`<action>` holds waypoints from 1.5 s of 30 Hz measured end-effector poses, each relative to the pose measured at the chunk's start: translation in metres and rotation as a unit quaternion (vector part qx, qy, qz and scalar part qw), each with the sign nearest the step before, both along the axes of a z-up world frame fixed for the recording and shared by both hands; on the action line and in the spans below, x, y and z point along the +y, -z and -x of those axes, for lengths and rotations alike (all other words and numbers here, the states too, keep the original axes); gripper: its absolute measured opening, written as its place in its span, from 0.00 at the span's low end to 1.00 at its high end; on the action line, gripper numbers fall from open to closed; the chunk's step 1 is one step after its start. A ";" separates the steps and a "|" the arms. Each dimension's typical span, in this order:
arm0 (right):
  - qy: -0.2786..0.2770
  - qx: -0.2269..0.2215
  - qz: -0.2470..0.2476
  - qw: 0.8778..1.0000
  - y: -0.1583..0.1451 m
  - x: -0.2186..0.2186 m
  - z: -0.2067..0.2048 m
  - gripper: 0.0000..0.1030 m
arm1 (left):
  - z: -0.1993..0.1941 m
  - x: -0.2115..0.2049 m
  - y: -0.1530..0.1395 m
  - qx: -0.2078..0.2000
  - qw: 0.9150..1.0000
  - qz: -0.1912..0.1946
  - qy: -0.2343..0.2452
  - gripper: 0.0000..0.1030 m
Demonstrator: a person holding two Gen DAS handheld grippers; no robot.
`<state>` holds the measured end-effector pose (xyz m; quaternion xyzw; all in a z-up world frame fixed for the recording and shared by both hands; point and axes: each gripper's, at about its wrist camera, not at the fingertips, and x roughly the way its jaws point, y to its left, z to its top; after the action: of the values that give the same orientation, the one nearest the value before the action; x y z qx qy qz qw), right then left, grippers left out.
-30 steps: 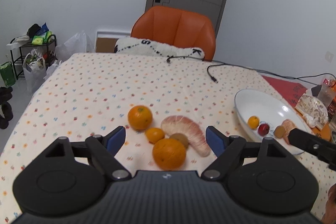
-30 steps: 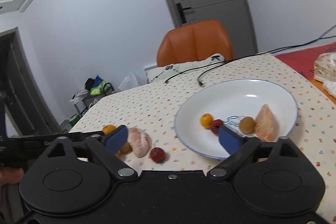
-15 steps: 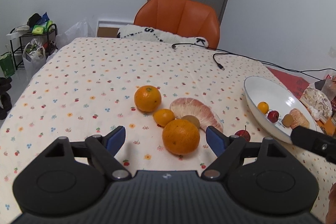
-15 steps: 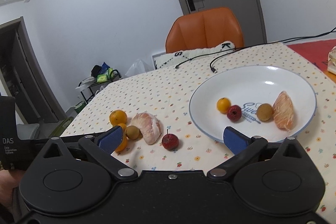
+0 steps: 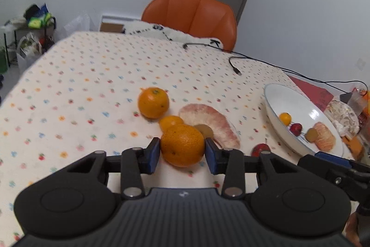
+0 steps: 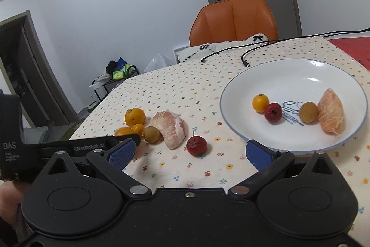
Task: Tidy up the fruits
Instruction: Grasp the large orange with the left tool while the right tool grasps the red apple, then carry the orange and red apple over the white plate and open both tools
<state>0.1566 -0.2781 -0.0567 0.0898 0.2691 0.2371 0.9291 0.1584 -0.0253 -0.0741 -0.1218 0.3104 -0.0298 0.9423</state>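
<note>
Our left gripper [image 5: 182,152] squeezes a big round orange [image 5: 182,148] left of the white round plate [image 6: 231,94] on the table; our right gripper [image 6: 188,154] stays wide apart

oranges [image 5: 182,145] 5 | pomelo pieces [image 6: 171,127] 2 | red fruits [image 6: 196,145] 2 (small) | longans [image 6: 151,134] 2 | plate [image 6: 300,68] 1
</note>
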 end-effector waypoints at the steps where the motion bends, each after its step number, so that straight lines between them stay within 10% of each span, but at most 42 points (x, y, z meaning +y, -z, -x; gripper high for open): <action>1: 0.000 -0.002 0.000 1.000 0.001 0.002 0.000 0.99 | 0.000 0.003 -0.001 0.000 1.000 0.003 -0.002 0.38; 14: 0.021 0.009 0.012 1.000 0.012 0.022 -0.021 0.71 | 0.013 0.037 -0.011 -0.015 0.999 0.007 -0.036 0.38; 21: 0.011 0.028 0.026 0.999 0.023 0.027 -0.030 0.23 | 0.015 0.036 -0.014 -0.020 0.999 0.000 -0.035 0.38; 45: 0.037 -0.034 -0.030 0.998 -0.018 -0.034 -0.002 0.22 | 0.007 -0.029 -0.040 -0.055 0.998 -0.004 0.031 0.38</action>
<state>0.1585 -0.3120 -0.0390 0.1193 0.2270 0.2137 0.9427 0.1511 -0.0541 -0.0345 -0.1067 0.2620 -0.0646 0.9570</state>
